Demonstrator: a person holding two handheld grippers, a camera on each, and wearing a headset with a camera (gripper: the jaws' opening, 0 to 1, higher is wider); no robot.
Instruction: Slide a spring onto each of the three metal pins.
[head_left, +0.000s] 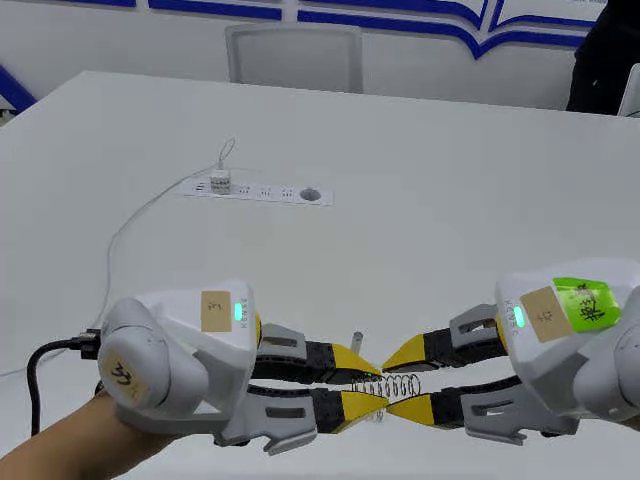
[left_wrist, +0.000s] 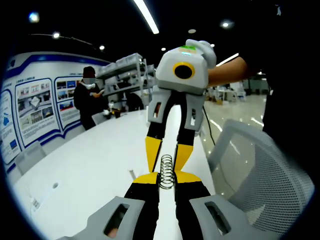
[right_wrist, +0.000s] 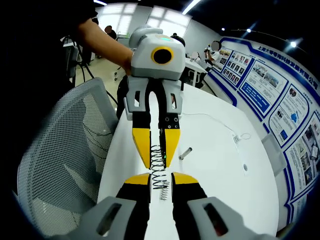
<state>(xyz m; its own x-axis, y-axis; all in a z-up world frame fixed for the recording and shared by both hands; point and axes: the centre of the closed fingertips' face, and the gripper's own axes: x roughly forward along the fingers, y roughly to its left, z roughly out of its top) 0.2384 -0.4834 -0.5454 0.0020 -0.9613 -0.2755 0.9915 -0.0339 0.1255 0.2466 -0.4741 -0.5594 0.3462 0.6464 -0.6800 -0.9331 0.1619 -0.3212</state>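
A small coil spring (head_left: 392, 385) hangs just above the white table (head_left: 420, 200), lying lengthwise between the tips of both grippers, which meet nose to nose. My left gripper (head_left: 372, 388) comes in from the lower left, its yellow tips closed against the spring (left_wrist: 166, 172). Opposite it, my right gripper (head_left: 398, 384) pinches the other end of the spring (right_wrist: 158, 172). One short metal pin (head_left: 356, 342) lies on the table just behind the tips, also seen as the pin (right_wrist: 185, 153) beside the left gripper's fingers.
A white power strip (head_left: 255, 190) with a plug and a thin cable lies mid-table. A white chair (head_left: 295, 55) stands at the far edge. A grey mesh chair (right_wrist: 60, 150) sits at the near edge. A person (left_wrist: 89, 97) stands beyond the table.
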